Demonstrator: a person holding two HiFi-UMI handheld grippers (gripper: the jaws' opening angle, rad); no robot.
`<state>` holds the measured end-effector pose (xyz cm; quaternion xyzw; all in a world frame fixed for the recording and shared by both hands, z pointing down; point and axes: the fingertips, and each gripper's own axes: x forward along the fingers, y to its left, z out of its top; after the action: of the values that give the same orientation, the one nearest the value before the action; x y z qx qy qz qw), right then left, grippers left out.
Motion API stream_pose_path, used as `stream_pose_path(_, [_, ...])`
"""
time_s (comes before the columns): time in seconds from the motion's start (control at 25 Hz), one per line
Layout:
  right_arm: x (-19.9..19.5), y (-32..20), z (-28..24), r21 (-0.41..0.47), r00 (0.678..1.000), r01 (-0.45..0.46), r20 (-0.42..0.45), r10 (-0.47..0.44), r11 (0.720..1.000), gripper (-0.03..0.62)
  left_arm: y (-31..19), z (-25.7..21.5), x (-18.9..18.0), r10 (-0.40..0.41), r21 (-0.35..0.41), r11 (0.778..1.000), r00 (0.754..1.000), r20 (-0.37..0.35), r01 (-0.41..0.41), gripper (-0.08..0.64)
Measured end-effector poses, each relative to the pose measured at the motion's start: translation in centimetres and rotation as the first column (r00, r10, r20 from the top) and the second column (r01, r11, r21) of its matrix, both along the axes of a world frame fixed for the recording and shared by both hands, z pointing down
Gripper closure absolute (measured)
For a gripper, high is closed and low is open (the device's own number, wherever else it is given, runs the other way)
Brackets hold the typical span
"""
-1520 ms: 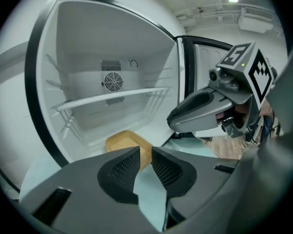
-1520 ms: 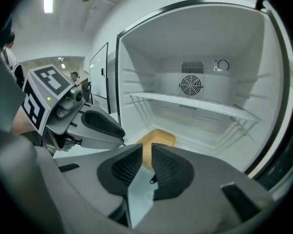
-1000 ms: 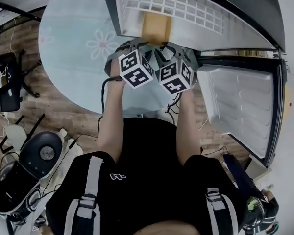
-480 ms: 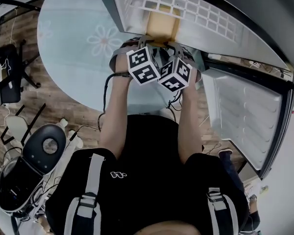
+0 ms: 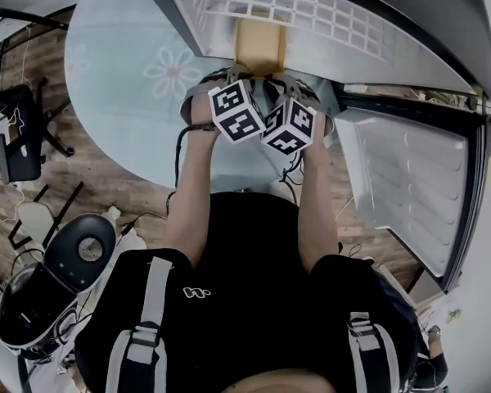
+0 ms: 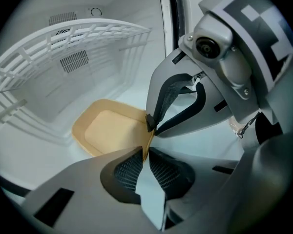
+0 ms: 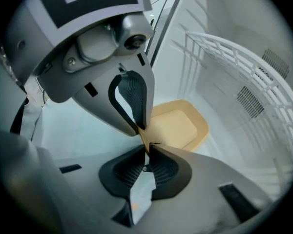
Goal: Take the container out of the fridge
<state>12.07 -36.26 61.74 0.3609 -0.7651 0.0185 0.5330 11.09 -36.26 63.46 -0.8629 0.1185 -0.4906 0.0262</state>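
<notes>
Just been closing in with both sets of jaws, now narrow and pinching. Left gripper (image 6: 145, 154) clamped on the near rim of the tan container (image 6: 107, 130), right gripper (image 7: 147, 151) nipping the same rim just beside it. Sitting flat on the fridge floor (image 6: 34, 155) at 12 o'clock, under the white wire shelf (image 6: 63, 43). Looks gripped, so probably ready to lift out.
</notes>
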Motion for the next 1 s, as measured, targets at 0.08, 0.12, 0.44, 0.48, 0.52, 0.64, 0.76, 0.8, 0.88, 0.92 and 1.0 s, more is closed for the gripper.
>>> stream_pose_path(0.08, [-0.2,0.2,-0.5,0.02,1.0,0.009,0.005,-0.009,1.0,0.561,0.2,-0.9,-0.3,0.006,0.015,1.0,1.0,0.002,-0.006,0.506])
stream_pose_path(0.12, [-0.3,0.4,-0.8,0.029,1.0,0.014,0.011,-0.014,0.999,0.563,0.4,-1.3,-0.5,0.009,0.027,1.0,1.0,0.007,-0.01,0.506])
stream_pose_path(0.44, [-1.9,1.6,-5.4,0.168,0.997,0.025,0.066,-0.037,0.985,0.589,2.5,-5.6,-1.8,0.062,0.099,0.993,0.998,0.013,-0.063,0.531])
stream_pose_path(0.48, [-2.2,1.7,-6.3,0.191,0.996,0.026,0.079,-0.042,0.981,0.589,2.9,-6.3,-1.9,0.068,0.108,0.992,0.998,0.006,-0.068,0.532])
stream_pose_path(0.52, [-2.4,1.8,-6.9,0.206,0.995,0.03,0.086,-0.049,0.978,0.589,3.1,-6.9,-2.0,0.073,0.12,0.99,0.997,0.002,-0.073,0.532])
stream_pose_path(0.64, [-2.7,2.4,-7.9,0.228,0.995,0.037,0.086,-0.058,0.973,0.589,3.8,-8.1,-2.0,0.083,0.153,0.985,0.997,0.005,-0.082,0.532])
stream_pose_path(0.76, [-2.7,3.2,-8.9,0.262,0.994,0.027,0.098,-0.055,0.965,0.588,4.7,-8.8,-2.1,0.077,0.164,0.983,0.997,-0.003,-0.076,0.531])
stream_pose_path(0.8, [-2.6,3.4,-9.3,0.278,0.993,0.023,0.102,-0.054,0.96,0.586,4.8,-9.2,-2.2,0.075,0.171,0.983,0.997,-0.007,-0.073,0.531])
stream_pose_path(0.88, [-2.6,3.8,-10.1,0.3,0.993,0.026,0.102,-0.059,0.953,0.586,5.1,-9.8,-2.3,0.07,0.186,0.98,0.997,-0.014,-0.067,0.531])
stream_pose_path(0.92, [-2.6,4.0,-10.2,0.301,0.993,0.036,0.096,-0.068,0.953,0.573,5.3,-10.0,-2.4,0.068,0.192,0.979,0.998,-0.013,-0.064,0.531])
stream_pose_path(1.0, [-2.6,4.6,-10.3,0.285,0.993,0.069,0.075,-0.094,0.956,0.488,5.5,-10.3,-2.7,0.066,0.21,0.975,0.998,0.002,-0.065,0.531])
